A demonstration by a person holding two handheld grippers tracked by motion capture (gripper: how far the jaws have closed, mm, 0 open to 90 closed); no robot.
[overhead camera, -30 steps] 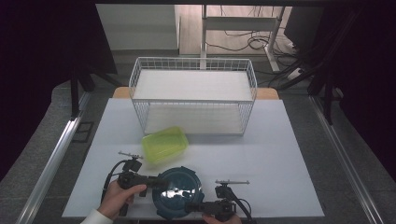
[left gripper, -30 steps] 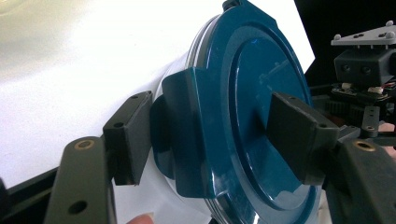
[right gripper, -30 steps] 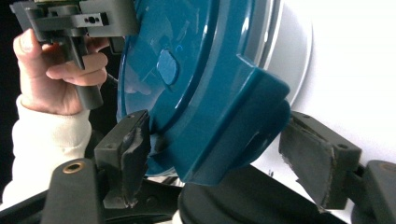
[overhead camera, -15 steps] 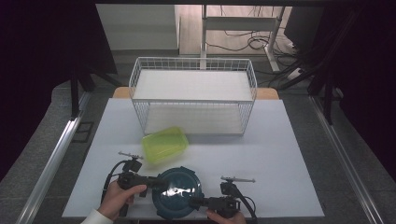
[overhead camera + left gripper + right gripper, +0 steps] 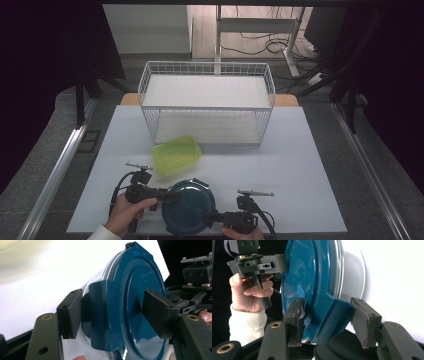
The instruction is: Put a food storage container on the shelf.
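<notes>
Containers number two on your bench [image 5: 300, 165]: one round clear container with a dark blue lid [image 5: 189, 210] at the near edge, and one yellow-green box [image 5: 176, 155] just behind it. One white wire rack [image 5: 207, 107], two tiers, stands farther back, well apart from both. You hold two tools, one in each hand.

The bench top is plain white, set on a grey floor, with dark curtains to either side and cables trailing on the floor beyond.

Your left hand-held gripper [image 5: 167, 196] comes in level from the left, and its jaws straddle one of the lid's locking flaps [image 5: 103, 315]; the left pad rests against the flap, the right one lies over the lid's top face. Whether they truly squeeze it you cannot tell from here. Your right hand-held gripper [image 5: 212, 218] reaches in from the near right with its jaws around another flap [image 5: 332, 317]. Those jaws have just been closing, and the pads now sit against the flap on both sides.
</notes>
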